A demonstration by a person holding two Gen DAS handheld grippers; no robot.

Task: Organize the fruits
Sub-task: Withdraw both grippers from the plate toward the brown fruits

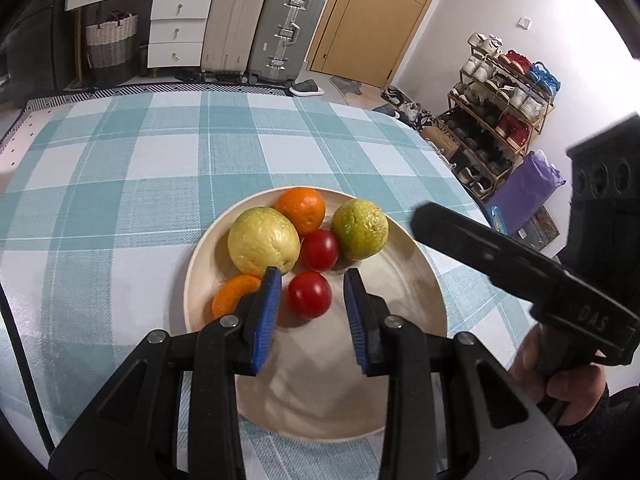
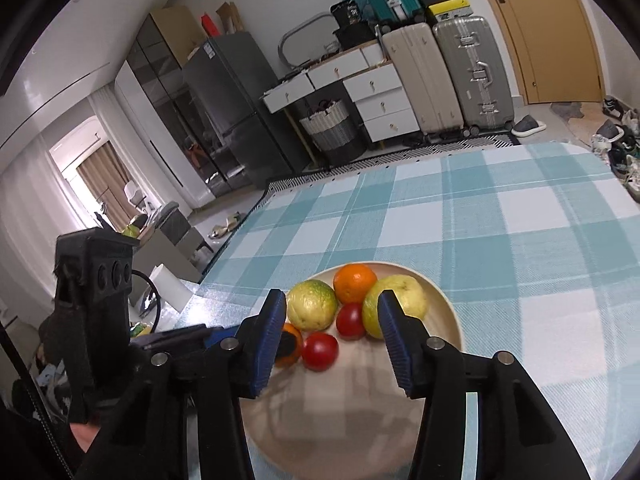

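Observation:
A cream plate (image 1: 420,280) on the checked tablecloth holds two yellow-green guavas (image 1: 264,240) (image 1: 360,228), two oranges and two red tomatoes. My left gripper (image 1: 312,276) is open just above the plate. The near tomato (image 1: 309,294) sits between its blue fingertips, untouched, and its left finger hides part of the near orange (image 1: 232,294). From the right, my right gripper (image 1: 432,224) reaches over the plate's rim beside the greener guava. In the right wrist view my right gripper (image 2: 332,299) is open and holds nothing, with the fruit cluster (image 2: 350,320) just beyond its tips.
The teal plaid tablecloth (image 1: 120,168) stretches far and left of the plate. Beyond the table stand suitcases (image 1: 280,28), white drawers (image 1: 176,32) and a wooden door (image 1: 380,12). A shoe rack (image 1: 500,120) is to the right, and a grey fridge (image 2: 232,108) shows in the right wrist view.

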